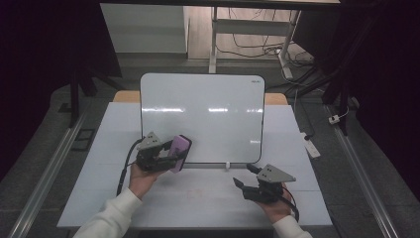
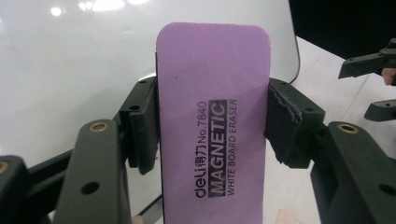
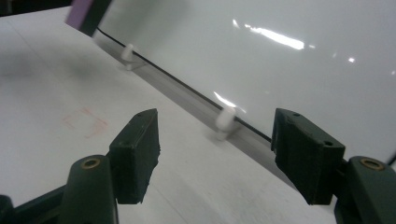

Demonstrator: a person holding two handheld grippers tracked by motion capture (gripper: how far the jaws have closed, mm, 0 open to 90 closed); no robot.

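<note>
A purple magnetic whiteboard eraser (image 2: 212, 107) stands between the jaws of my left gripper (image 2: 212, 128), whose pads press on its two long sides. In the high view that left gripper (image 1: 168, 156) holds the eraser (image 1: 180, 151) at the lower left corner of the whiteboard (image 1: 203, 114), which leans upright on the table. My right gripper (image 1: 246, 179) hovers low over the table in front of the board's lower right part, open with nothing between its pads. In the right gripper view the gripper (image 3: 215, 149) points at the board's bottom edge and a small white support peg (image 3: 225, 120).
The white table (image 1: 198, 198) has bare room in front of the board, with a faint red mark (image 3: 86, 122) on it. A second white peg (image 3: 127, 55) sits further along the board's edge. Cables and a desk frame lie on the floor behind.
</note>
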